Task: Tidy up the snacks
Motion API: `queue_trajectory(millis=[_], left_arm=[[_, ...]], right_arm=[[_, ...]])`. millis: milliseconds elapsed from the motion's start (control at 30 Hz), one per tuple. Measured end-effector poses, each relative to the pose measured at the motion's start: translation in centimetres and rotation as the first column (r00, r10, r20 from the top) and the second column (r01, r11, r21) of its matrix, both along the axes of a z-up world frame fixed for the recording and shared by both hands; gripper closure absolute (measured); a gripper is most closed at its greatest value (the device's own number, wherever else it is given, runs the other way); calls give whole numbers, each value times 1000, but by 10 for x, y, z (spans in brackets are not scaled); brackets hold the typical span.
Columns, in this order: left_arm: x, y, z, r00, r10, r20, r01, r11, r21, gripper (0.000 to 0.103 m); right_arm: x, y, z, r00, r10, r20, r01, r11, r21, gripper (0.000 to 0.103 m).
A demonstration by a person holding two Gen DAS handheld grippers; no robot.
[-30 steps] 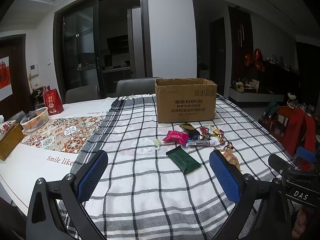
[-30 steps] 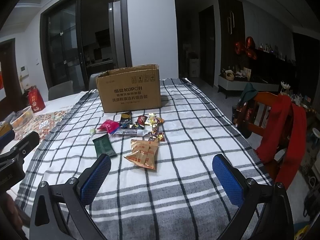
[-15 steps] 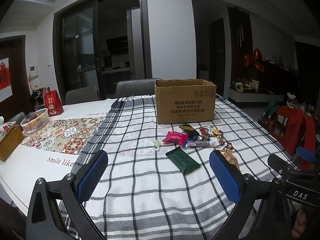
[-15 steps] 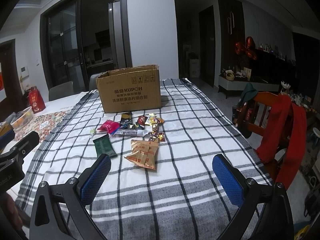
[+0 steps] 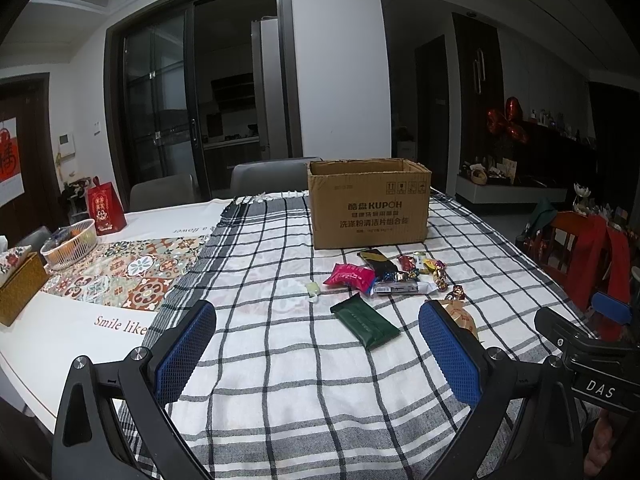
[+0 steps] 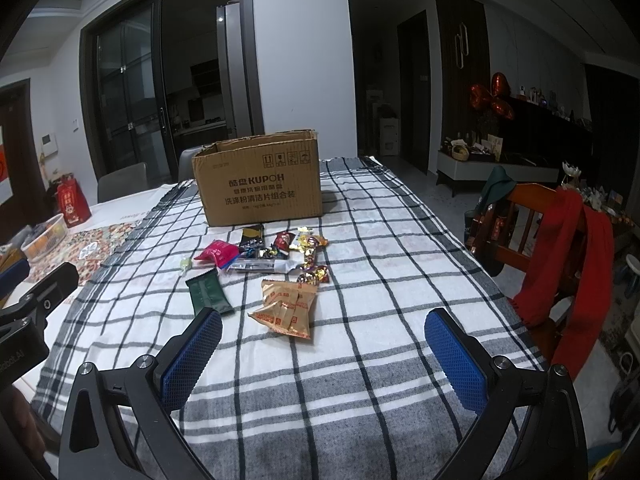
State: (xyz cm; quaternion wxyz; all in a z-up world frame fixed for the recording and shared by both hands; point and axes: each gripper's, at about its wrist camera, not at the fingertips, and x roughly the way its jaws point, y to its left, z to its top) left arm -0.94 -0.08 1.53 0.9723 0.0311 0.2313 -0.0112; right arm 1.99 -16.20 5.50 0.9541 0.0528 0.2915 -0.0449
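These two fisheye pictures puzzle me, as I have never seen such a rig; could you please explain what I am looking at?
There is no robot here: a person holds a two-finger gripper in each hand, with a camera on each looking forward along its blue-padded fingers. One picture comes from the left gripper, the other from the right gripper. Both are open and hold nothing, hovering over a checked tablecloth. On the cloth stands an open cardboard box. In front of it lie loose snacks: a dark green packet, an orange snack bag, a pink packet and some small wrapped candies. The task is to organize the snacks; none has been picked up yet.
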Motion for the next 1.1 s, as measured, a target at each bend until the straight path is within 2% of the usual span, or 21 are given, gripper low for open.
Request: queue_trajectory(millis=[867,1100], left_arm=[[-1,-1,0,1000,0,4,0,1000,6,0],[8,-5,-5,1000,-26,-17,26,1000,5,0]], right_arm=[[-1,1,4,1000,0,-2,0,1000,2,1],[2,4,8,1000,3,-11,-3,1000,5,1]])
